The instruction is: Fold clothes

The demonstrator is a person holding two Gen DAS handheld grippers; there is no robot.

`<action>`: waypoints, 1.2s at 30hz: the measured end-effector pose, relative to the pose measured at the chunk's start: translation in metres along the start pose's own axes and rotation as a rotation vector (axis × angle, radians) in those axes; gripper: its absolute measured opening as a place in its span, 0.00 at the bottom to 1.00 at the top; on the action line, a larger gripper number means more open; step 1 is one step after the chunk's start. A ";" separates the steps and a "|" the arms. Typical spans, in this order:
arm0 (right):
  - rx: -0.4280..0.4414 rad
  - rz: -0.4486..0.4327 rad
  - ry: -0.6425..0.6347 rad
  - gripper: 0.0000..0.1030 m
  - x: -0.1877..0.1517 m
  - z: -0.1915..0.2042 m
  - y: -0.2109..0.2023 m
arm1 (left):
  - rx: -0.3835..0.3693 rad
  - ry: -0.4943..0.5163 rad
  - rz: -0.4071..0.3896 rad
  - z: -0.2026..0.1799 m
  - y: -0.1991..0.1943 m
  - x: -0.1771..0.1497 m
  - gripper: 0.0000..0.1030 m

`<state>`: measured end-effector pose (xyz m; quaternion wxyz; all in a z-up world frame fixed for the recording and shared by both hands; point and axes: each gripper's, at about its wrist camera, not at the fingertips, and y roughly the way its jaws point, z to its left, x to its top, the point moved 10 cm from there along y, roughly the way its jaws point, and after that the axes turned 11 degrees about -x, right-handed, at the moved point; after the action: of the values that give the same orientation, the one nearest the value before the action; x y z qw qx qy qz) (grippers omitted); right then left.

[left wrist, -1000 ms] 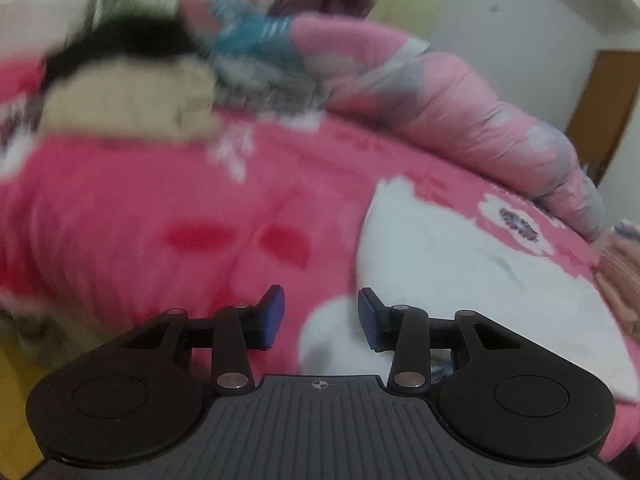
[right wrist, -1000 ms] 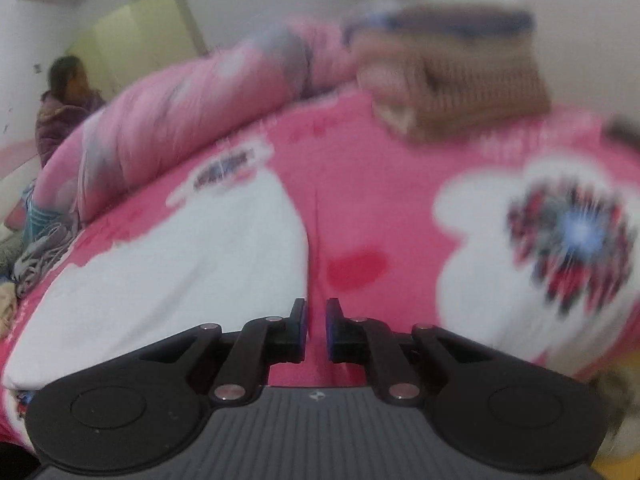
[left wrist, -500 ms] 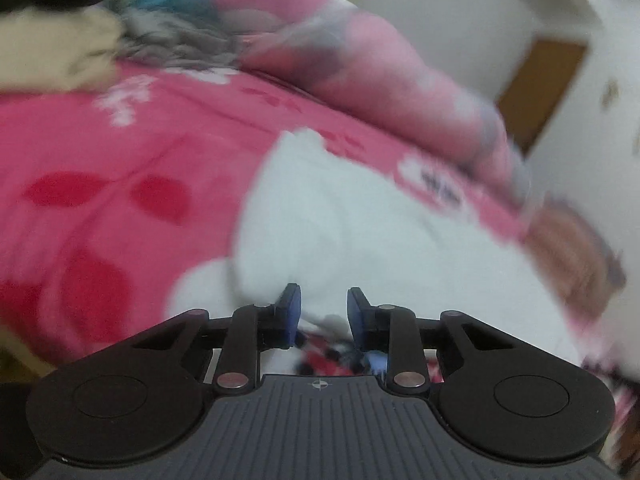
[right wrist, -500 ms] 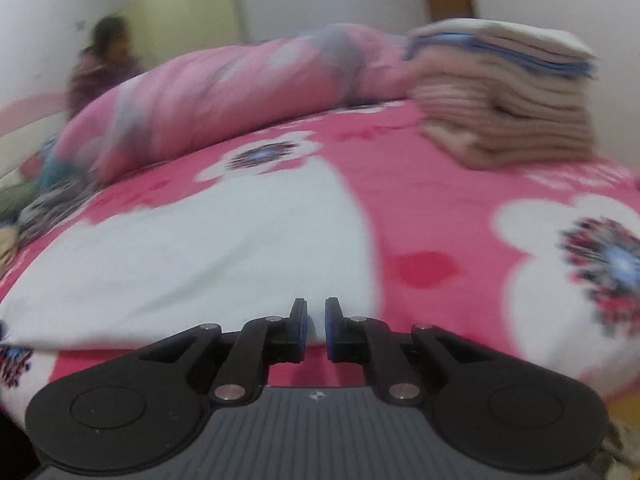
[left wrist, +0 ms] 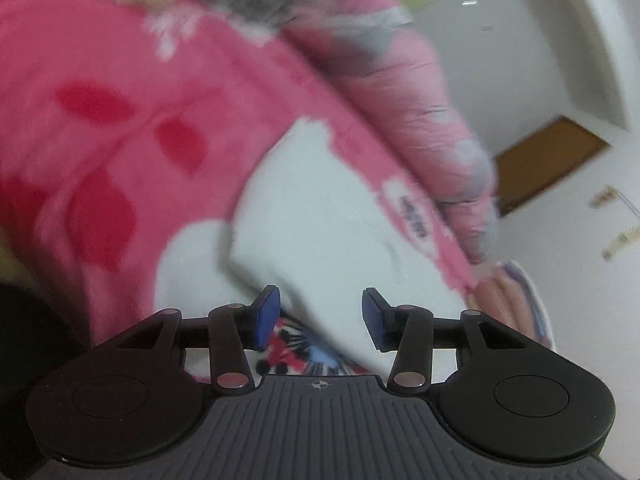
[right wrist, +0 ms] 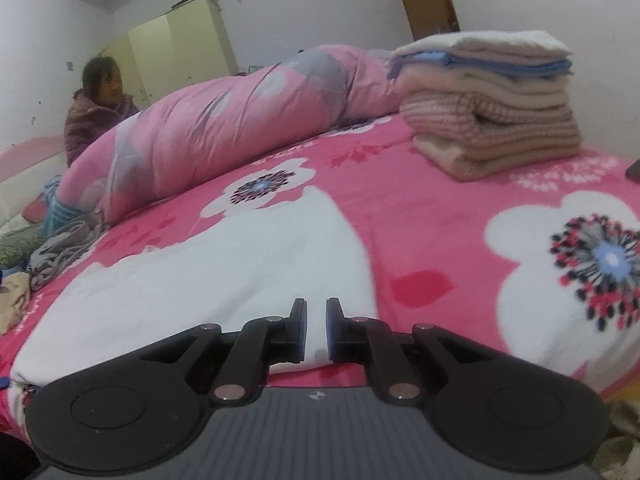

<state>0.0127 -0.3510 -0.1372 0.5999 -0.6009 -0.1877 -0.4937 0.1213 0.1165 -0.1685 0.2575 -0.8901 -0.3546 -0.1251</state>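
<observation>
Your left gripper (left wrist: 320, 316) hangs over the near corner of the white garment (left wrist: 316, 216), which lies spread flat on the pink flowered blanket (left wrist: 100, 128); the jaws are opening, blue pads (left wrist: 267, 316) well apart, with the garment's edge seen in the gap between them but neither pad pressing on it. The left view is tilted and smeared, so finer contact cannot be read there. Your right gripper (right wrist: 316, 330) sits at the garment's (right wrist: 224, 272) front edge with its jaws drawn nearly together — only a thin slit shows between the pads, and white cloth fills that slit; whether a fold of it is pinched or merely lies behind the fingers, you cannot tell from this view. Beyond the garment, a rolled pink quilt (right wrist: 240, 116) runs across the back of the bed. To the right, a stack of folded clothes (right wrist: 488, 100) stands on the blanket (right wrist: 440, 216), well apart from the white piece — beige and pink knits below, a blue layer and a cream one on top. At the far left of the right view, a heap of unfolded grey cloth (right wrist: 64, 252) lies by the quilt's end, and a person in a dark purple jacket (right wrist: 96, 120) sits behind it, near a pale yellow wardrobe (right wrist: 180, 52).
</observation>
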 end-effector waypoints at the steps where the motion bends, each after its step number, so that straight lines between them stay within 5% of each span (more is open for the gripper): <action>1: 0.010 0.008 0.007 0.10 -0.002 0.002 0.000 | 0.008 -0.040 0.000 0.004 0.004 0.003 0.43; 9: -0.003 0.051 0.039 0.11 -0.016 -0.006 0.003 | 0.032 -0.225 -0.027 0.018 0.017 0.017 0.40; 16: -0.012 0.058 0.052 0.11 -0.018 -0.013 0.005 | 0.150 -0.151 -0.035 0.005 -0.002 0.014 0.38; 36: -0.031 0.069 0.055 0.12 -0.023 -0.015 0.010 | 0.228 -0.158 -0.007 0.005 0.007 0.015 0.38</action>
<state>0.0056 -0.3583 -0.1644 0.6121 -0.6024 -0.1426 -0.4920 0.1376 0.1235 -0.1697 0.3278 -0.8610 -0.3885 -0.0144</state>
